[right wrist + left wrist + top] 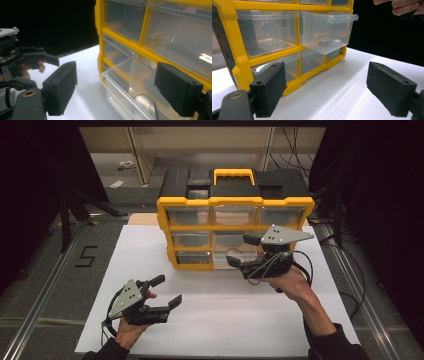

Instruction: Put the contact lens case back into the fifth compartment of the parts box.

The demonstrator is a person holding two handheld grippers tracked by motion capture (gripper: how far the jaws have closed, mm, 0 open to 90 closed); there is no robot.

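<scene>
Left gripper (162,293) hung low near the table's (225,320) front left corner, jaws spread wide with nothing in them. Right gripper (241,251) sat further back toward the right edge, jaws gaping too, forearm angled in from bottom right.

I count one yellow organiser (235,200) on the white board (215,315), its front a grid of nine clear drawers, three rows of three. One drawer (325,30) at the grid's centre is pulled out, with a single round disc (330,40) inside. I have two grippers, left (162,292) at 7 o'clock, right (242,251) at 3 o'clock.
</scene>
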